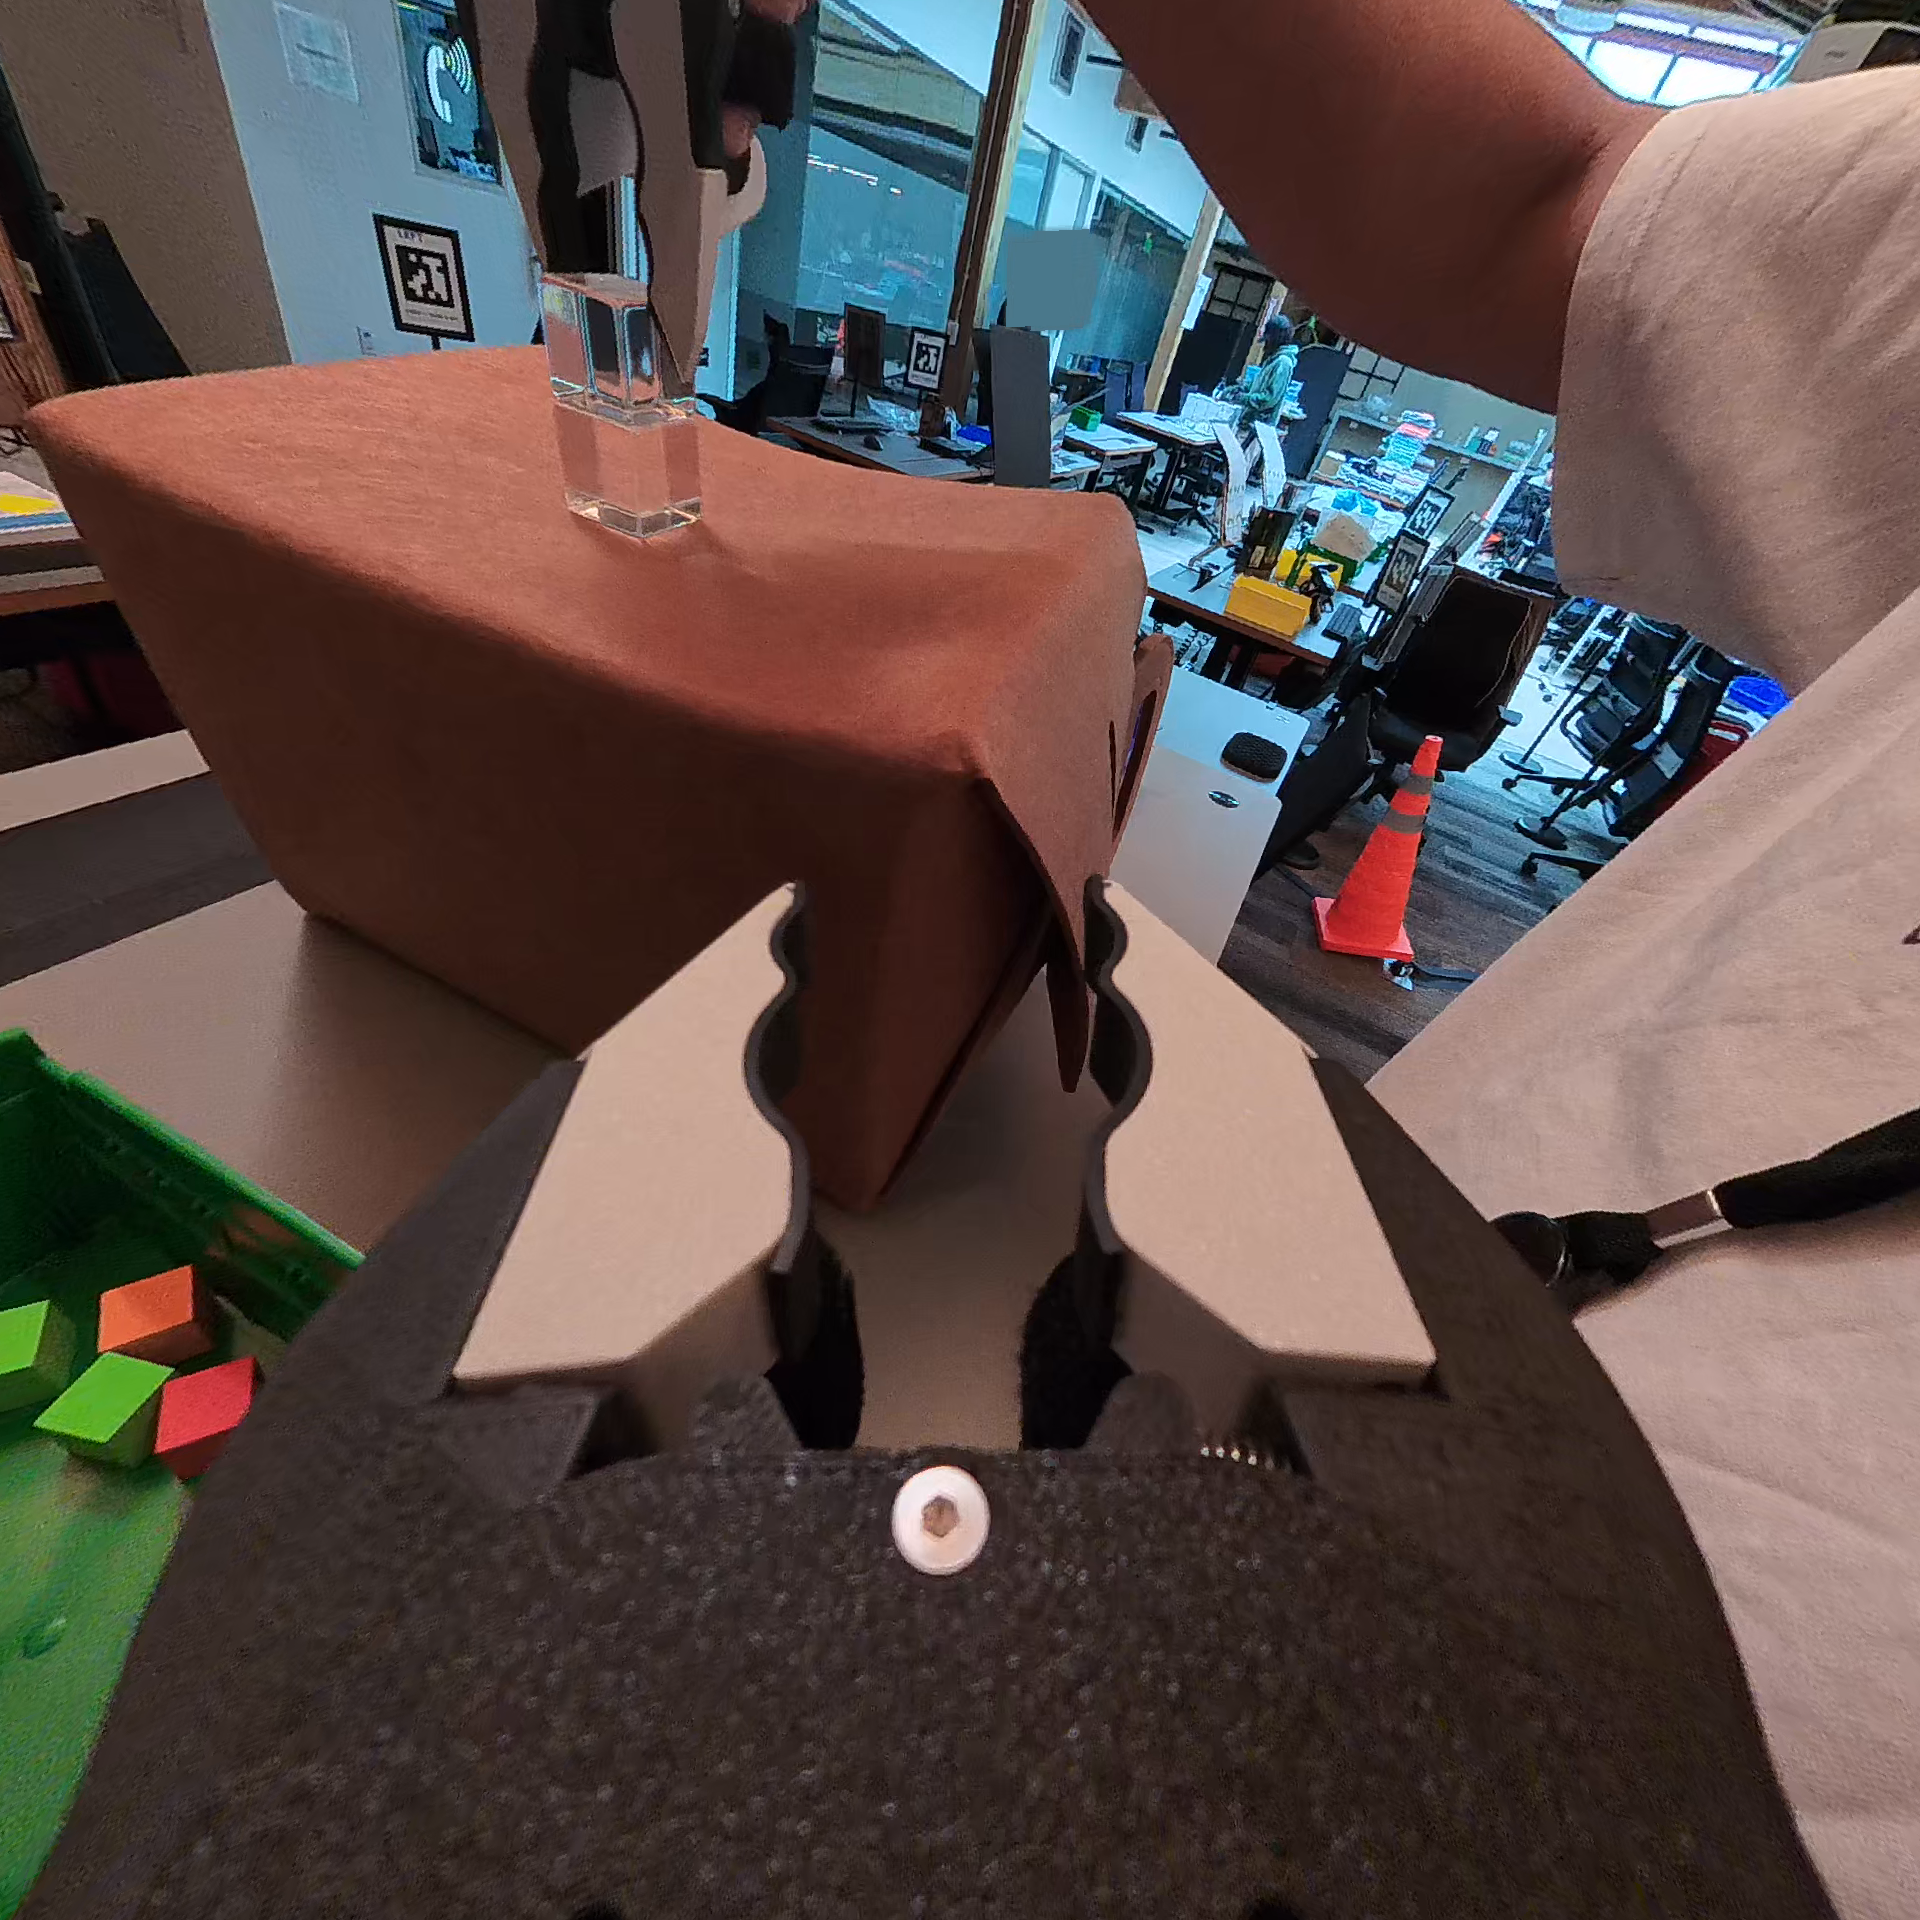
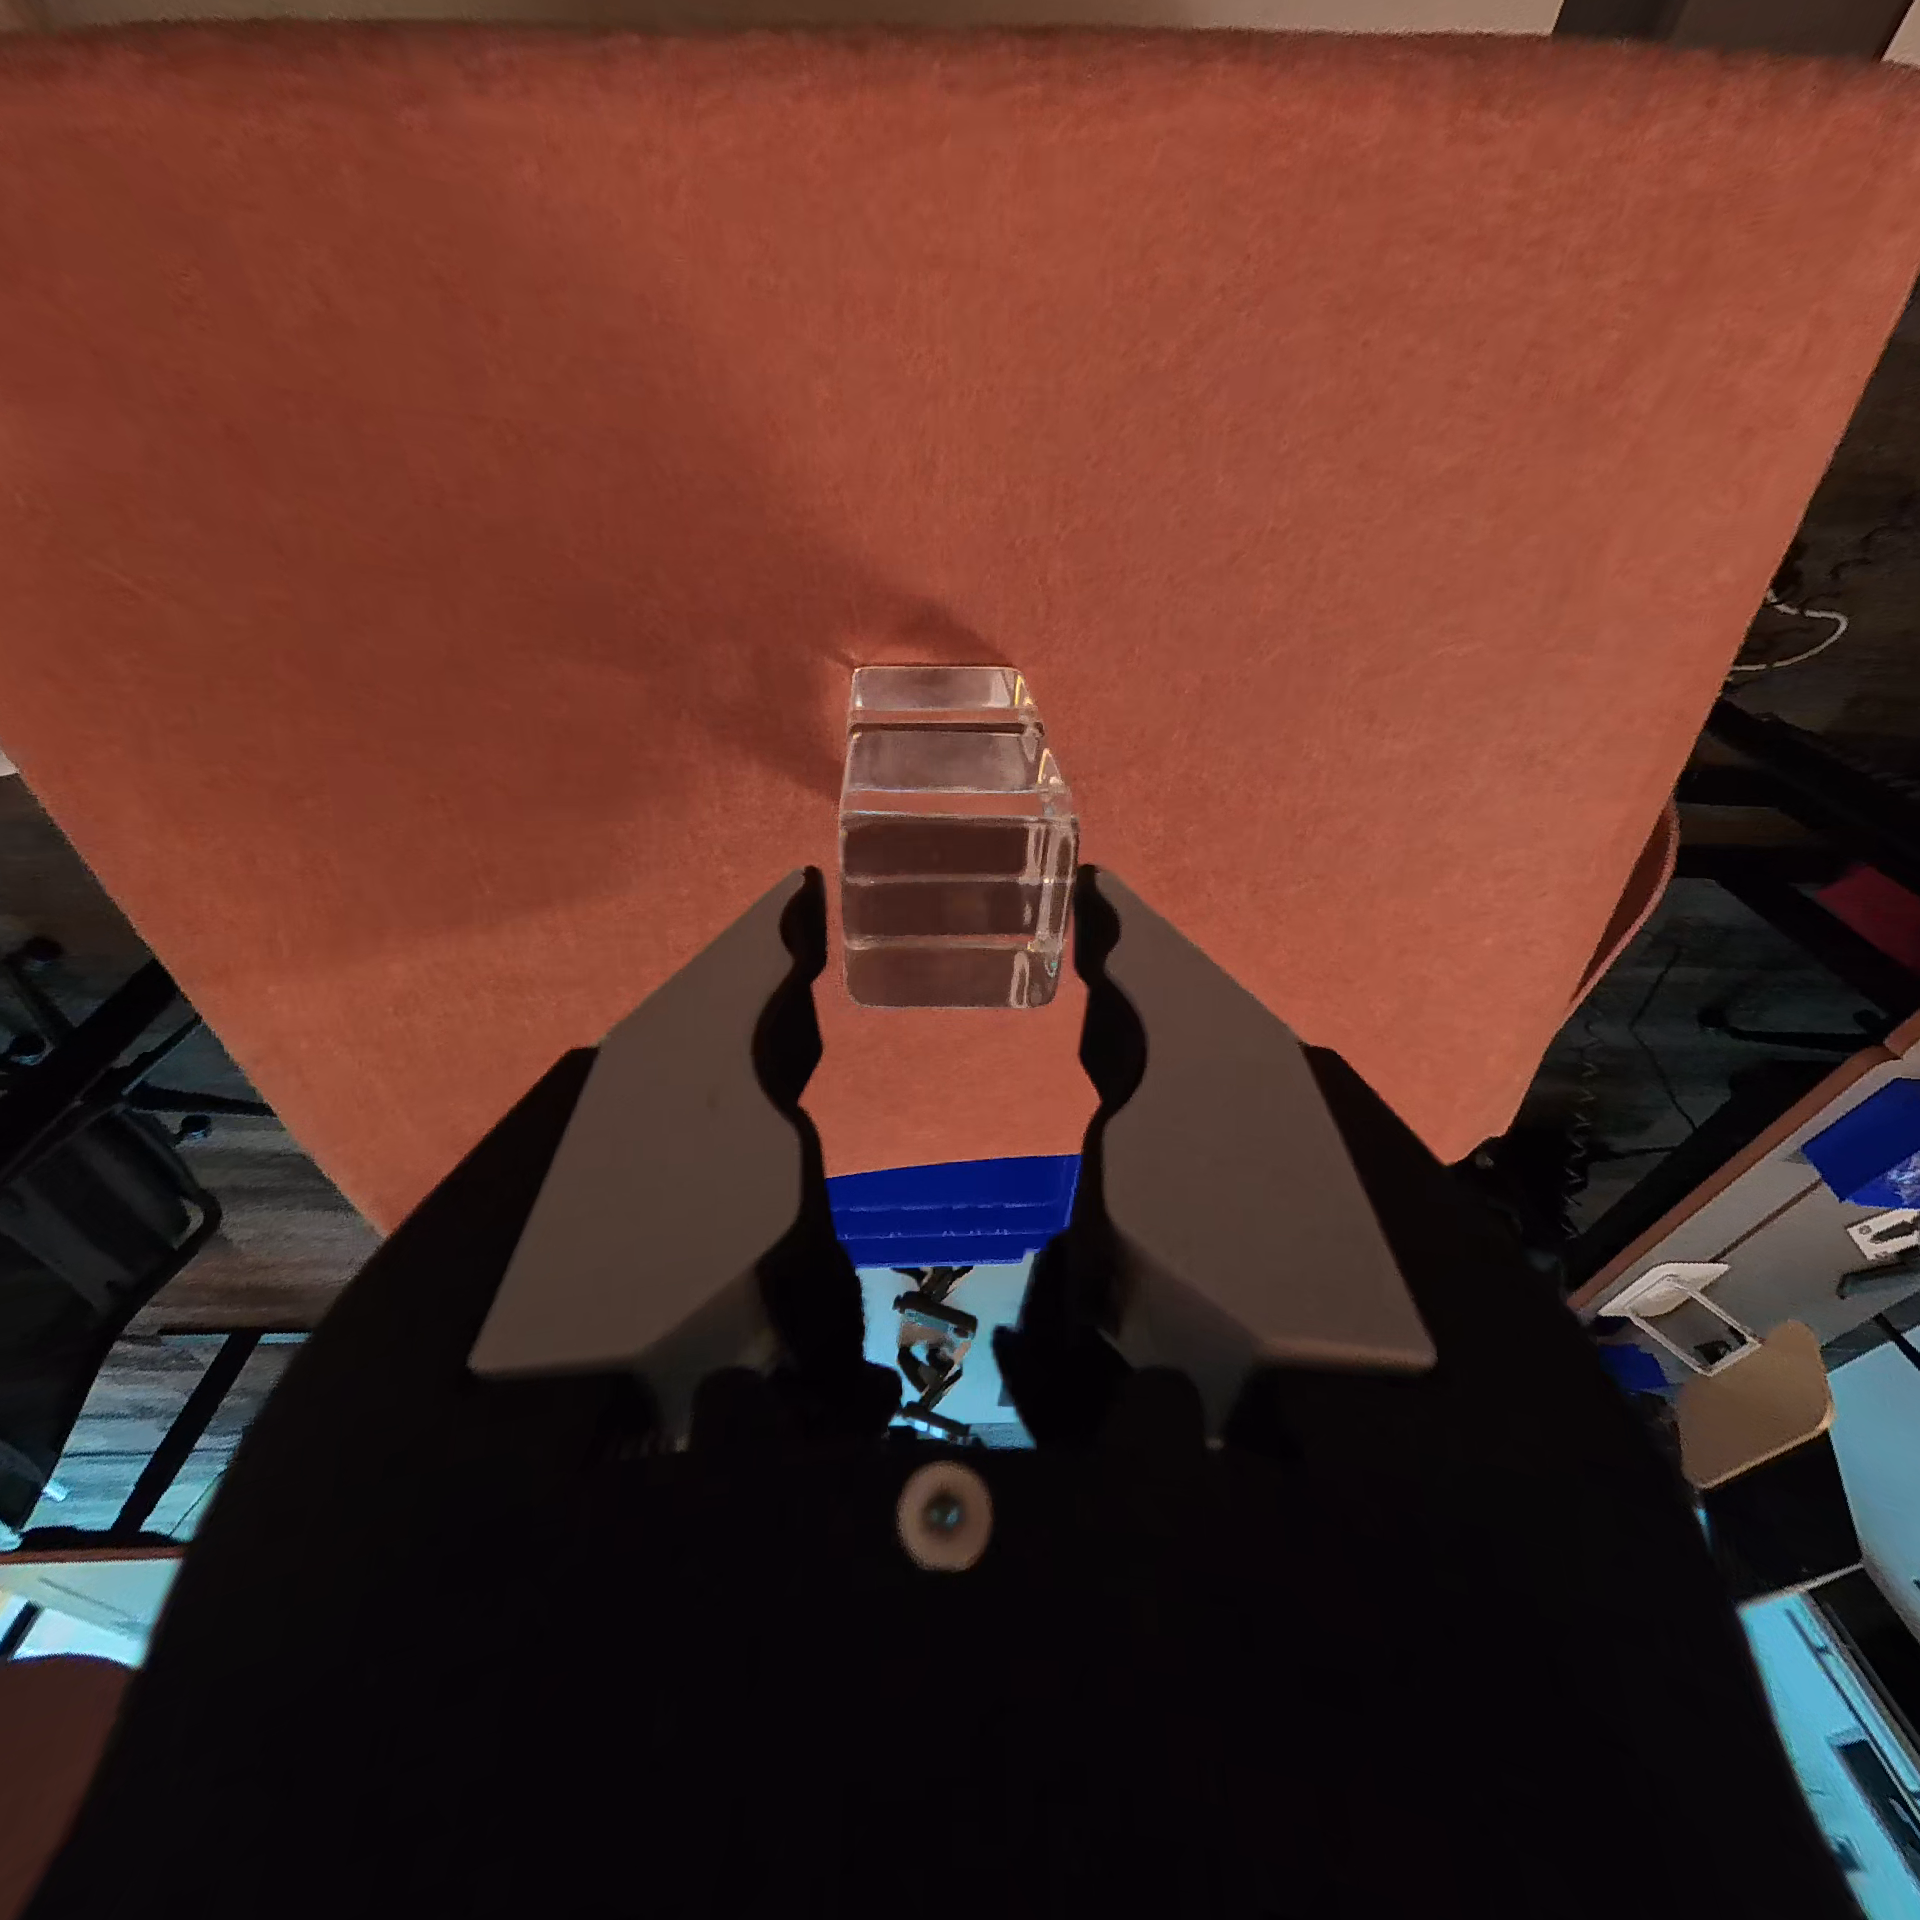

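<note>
Two clear cubes stand stacked on a box covered in brown felt (image 1: 582,665). The upper cube (image 1: 608,343) rests on the lower cube (image 1: 634,473). My right gripper (image 2: 945,883) points down at the stack (image 2: 951,831), its jaws on either side of the upper cube. A thin gap shows beside its left finger (image 2: 675,1091). It also shows from the side in the left wrist view (image 1: 644,312). My left gripper (image 1: 940,894) is open and empty, low over the table, close to the box's near corner.
A green crate (image 1: 114,1174) at lower left holds green, orange and red cubes (image 1: 156,1314). The grey table (image 1: 343,1039) bears the box. A person's arm and pale shirt (image 1: 1714,935) fill the right side. An orange cone (image 1: 1382,862) stands on the floor beyond.
</note>
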`<state>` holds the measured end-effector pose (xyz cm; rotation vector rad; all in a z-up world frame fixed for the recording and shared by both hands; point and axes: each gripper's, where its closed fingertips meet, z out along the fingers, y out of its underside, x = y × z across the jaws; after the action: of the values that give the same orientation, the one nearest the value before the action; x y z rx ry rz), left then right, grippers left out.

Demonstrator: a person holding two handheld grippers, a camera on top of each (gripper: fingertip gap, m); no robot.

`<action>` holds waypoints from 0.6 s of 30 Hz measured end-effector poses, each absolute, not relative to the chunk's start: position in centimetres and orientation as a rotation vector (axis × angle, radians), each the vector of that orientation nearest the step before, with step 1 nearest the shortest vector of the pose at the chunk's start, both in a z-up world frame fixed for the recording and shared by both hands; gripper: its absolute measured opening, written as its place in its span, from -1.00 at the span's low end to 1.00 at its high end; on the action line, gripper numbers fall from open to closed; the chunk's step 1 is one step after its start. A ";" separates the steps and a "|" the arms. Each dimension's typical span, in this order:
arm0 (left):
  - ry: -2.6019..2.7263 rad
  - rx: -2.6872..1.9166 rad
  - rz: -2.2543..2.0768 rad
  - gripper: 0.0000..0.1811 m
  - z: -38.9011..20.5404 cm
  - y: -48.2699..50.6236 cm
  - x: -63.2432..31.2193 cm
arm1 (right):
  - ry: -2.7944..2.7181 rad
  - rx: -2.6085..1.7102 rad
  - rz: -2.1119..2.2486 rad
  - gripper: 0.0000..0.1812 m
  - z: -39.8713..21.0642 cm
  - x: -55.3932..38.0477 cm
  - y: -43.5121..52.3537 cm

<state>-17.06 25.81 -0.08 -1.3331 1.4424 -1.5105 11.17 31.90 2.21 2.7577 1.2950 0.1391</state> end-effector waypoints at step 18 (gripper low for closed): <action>1.837 -1.950 -0.339 -0.40 -16.1 43.0 -27.7 | 1.427 3.808 -0.630 -0.18 10.4 1.4 20.4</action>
<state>-27.71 43.01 -16.12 -1.9504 1.8367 -0.3395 1.37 20.43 10.36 3.8077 1.4275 -0.6299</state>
